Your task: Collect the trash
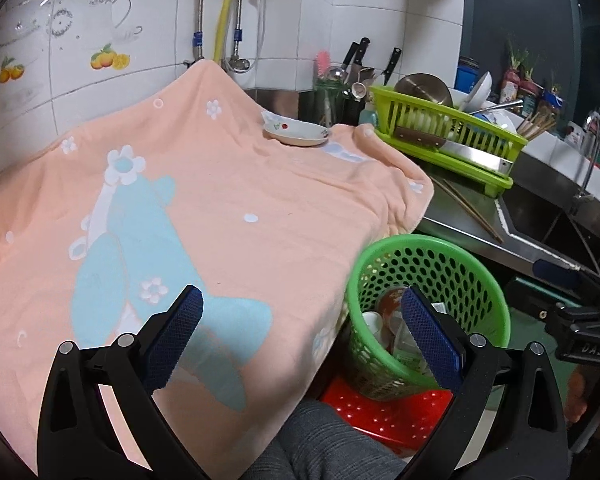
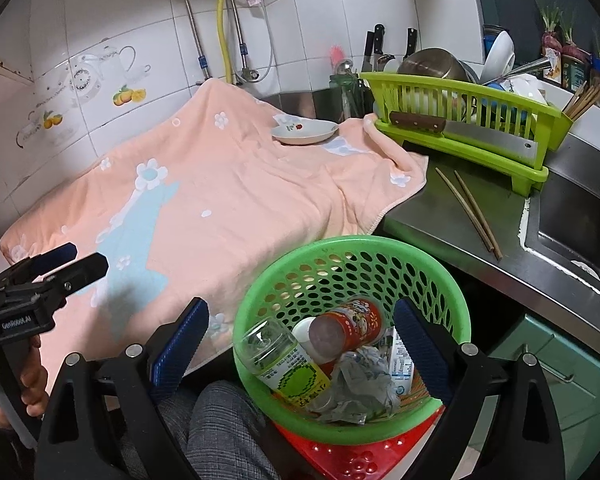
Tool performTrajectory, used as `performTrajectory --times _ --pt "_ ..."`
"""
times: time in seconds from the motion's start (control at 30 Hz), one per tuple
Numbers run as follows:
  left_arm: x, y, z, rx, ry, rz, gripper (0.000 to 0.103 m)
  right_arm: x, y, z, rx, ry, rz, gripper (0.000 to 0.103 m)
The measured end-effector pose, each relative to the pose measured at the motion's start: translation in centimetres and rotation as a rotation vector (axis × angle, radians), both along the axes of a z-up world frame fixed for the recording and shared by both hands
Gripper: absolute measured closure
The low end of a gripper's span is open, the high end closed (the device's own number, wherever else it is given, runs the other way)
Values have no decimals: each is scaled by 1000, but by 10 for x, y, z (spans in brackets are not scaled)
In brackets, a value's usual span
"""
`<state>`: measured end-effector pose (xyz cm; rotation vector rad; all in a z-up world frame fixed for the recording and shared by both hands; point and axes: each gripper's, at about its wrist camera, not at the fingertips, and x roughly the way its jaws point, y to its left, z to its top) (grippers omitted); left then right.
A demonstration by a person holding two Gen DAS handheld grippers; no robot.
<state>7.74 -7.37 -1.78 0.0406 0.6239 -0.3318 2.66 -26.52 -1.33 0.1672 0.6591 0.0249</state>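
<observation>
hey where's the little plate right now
The plate sits at the far edge of the peach towel, just left of the green dish rack, in both views' upper middle.

A steel counter (image 2: 440, 216) carried a peach towel (image 2: 228, 200), two chopsticks (image 2: 470, 208) and a green dish rack (image 2: 460, 128).
</observation>
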Motion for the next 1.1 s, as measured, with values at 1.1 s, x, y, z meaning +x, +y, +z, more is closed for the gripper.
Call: performTrajectory --times 1.1 --pt "-28 16 12 -25 -68 3 5 -19 18 14 -48 -43 17 10"
